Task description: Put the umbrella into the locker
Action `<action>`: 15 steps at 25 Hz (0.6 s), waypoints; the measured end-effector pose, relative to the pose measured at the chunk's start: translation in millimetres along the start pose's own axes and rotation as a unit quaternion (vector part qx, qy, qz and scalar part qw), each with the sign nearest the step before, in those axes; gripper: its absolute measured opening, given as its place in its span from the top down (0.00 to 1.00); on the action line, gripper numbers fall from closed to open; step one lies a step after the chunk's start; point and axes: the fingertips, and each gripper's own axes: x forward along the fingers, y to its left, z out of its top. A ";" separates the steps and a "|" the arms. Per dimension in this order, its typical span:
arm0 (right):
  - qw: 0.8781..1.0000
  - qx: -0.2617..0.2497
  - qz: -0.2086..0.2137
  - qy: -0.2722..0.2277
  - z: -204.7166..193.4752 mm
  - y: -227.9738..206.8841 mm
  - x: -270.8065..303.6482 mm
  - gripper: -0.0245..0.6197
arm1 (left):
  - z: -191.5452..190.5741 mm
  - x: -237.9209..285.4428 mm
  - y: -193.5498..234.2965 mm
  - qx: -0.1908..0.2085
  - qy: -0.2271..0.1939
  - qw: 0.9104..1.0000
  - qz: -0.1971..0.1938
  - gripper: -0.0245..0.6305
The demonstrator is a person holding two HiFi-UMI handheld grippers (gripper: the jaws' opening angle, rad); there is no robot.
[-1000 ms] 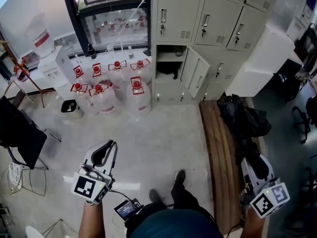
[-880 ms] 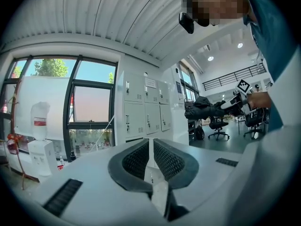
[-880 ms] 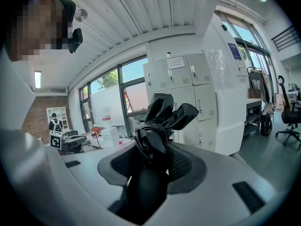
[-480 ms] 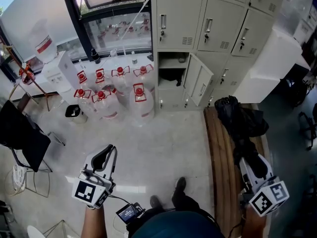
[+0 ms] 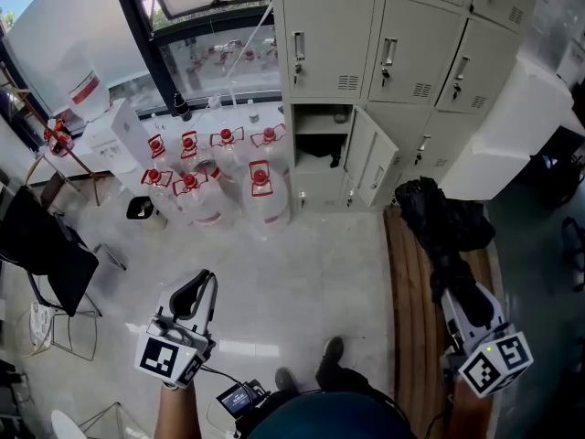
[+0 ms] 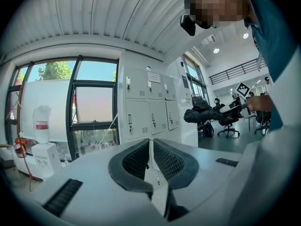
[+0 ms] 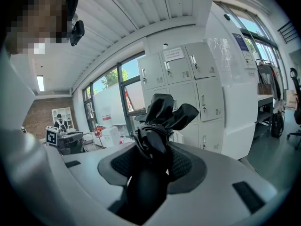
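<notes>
Jaws, right gripper (image 7: 151,160): clamped on black umbrella (image 7: 162,112). Jaws, left gripper (image 6: 151,157): closed, empty. Since a second ago: nearer open locker (image 5: 315,122); insertion not yet reachable.

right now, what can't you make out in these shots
- Open locker, head view: the dark thing inside is too small to identify.
- Umbrella, right gripper view: its lower end is buried between the right gripper's pads.
- Bench, head view: its near end is cut off by the bottom edge, and the umbrella covers part of its top.
</notes>
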 end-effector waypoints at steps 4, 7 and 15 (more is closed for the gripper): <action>1.000 0.000 0.011 0.001 8.4 -24.0 17.1 0.66 | 3.0 21.3 -4.4 0.004 0.005 1.000 0.012 0.89; 1.000 0.000 0.021 0.000 15.1 -40.1 29.5 0.66 | 2.6 36.2 -9.2 0.010 0.011 1.000 0.019 0.90; 0.999 -0.015 0.037 0.003 23.0 -71.7 49.6 0.66 | 13.7 76.5 -24.7 0.031 0.018 0.999 0.032 0.90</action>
